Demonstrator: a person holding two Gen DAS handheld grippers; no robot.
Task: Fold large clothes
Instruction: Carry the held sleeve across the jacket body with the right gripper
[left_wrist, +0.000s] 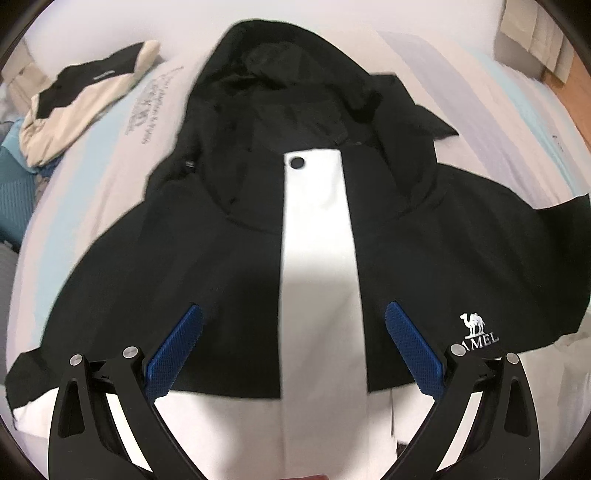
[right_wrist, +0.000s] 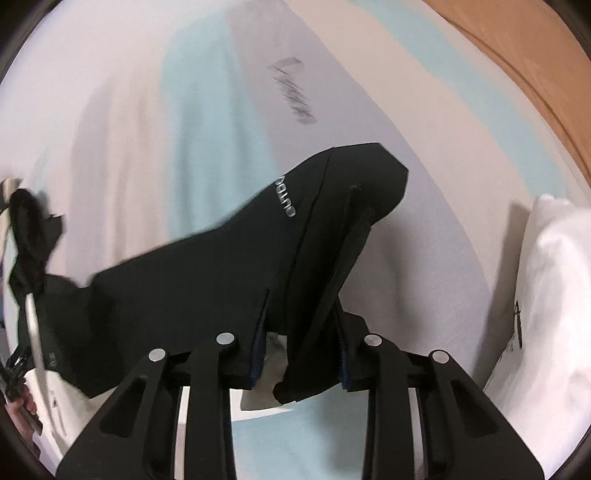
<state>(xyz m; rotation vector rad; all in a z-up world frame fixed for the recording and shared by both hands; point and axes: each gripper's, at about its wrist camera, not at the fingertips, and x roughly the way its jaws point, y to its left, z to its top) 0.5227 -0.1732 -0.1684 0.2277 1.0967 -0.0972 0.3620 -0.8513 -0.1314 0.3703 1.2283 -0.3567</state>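
Black-and-white jacket (left_wrist: 317, 236) lies front-up, spread on bed (left_wrist: 498, 110); no folds done yet. Left gripper (left_wrist: 293, 347): jaws wide apart, empty, above chest. Right gripper (right_wrist: 301, 354): jaws clamped on black sleeve (right_wrist: 258, 251), raised. Remaining: sleeves in, body folded.

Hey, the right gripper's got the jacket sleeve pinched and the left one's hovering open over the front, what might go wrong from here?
1. The right gripper pinches only a bunched fold of the black sleeve; the slick fabric might slip out.
2. The left gripper hangs open above the jacket and pins nothing, so pulling the sleeve may drag the jacket across the bedsheet.
3. The hood lies rumpled and could fold in crooked.
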